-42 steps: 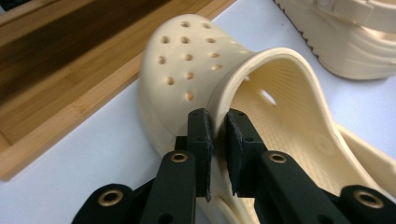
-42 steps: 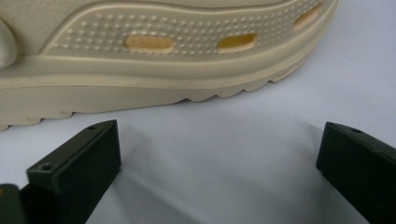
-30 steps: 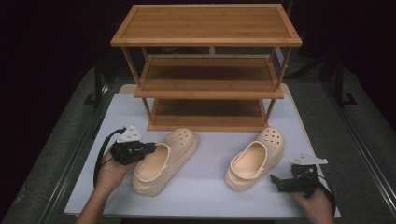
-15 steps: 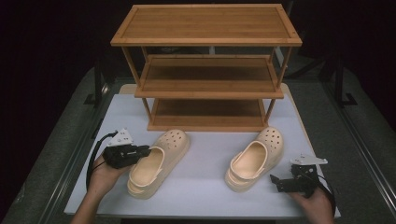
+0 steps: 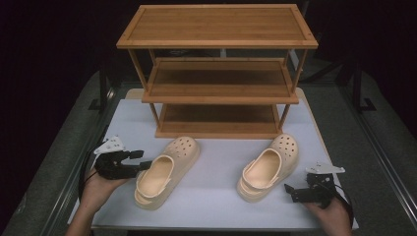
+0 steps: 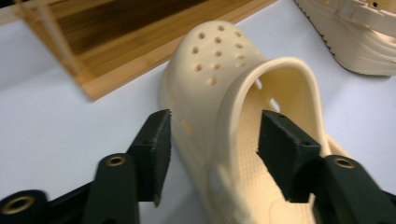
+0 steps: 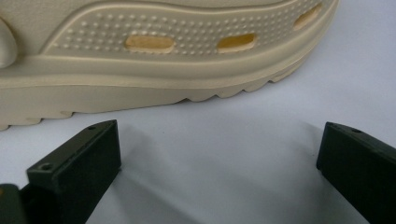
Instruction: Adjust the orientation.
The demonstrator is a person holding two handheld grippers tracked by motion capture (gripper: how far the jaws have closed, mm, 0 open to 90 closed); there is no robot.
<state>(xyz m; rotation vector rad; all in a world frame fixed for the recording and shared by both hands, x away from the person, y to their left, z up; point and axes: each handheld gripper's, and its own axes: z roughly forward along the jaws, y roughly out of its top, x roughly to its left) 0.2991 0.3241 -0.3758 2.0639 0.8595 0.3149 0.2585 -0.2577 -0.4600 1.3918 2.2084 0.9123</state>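
Note:
Two beige perforated clogs lie on the white table top, toes toward the rack. At the outer side of the left clog [image 5: 167,172] is my left gripper [image 5: 143,165]. In the left gripper view the left gripper [image 6: 215,151] straddles that left clog's [image 6: 219,70] side wall, one jaw outside and one inside the opening. Its jaws have just been opening, and the pads stand off the wall. To the right of the right clog [image 5: 268,167] my right gripper [image 5: 290,191] rests low on the table. In the right gripper view the right gripper [image 7: 219,163] is open and empty, facing the right clog's [image 7: 163,60] ridged sole edge.
A three-tier bamboo shoe rack [image 5: 219,73] stands at the back of the white table top [image 5: 216,206]. Its lowest shelf [image 5: 219,120] lies just beyond the clogs' toes. Dark floor and metal rails flank the table on both sides.
The left clog slid a little to the left and now lies still. My left gripper drew back leftward and its jaws spread off the clog's wall. The right gripper kept still.

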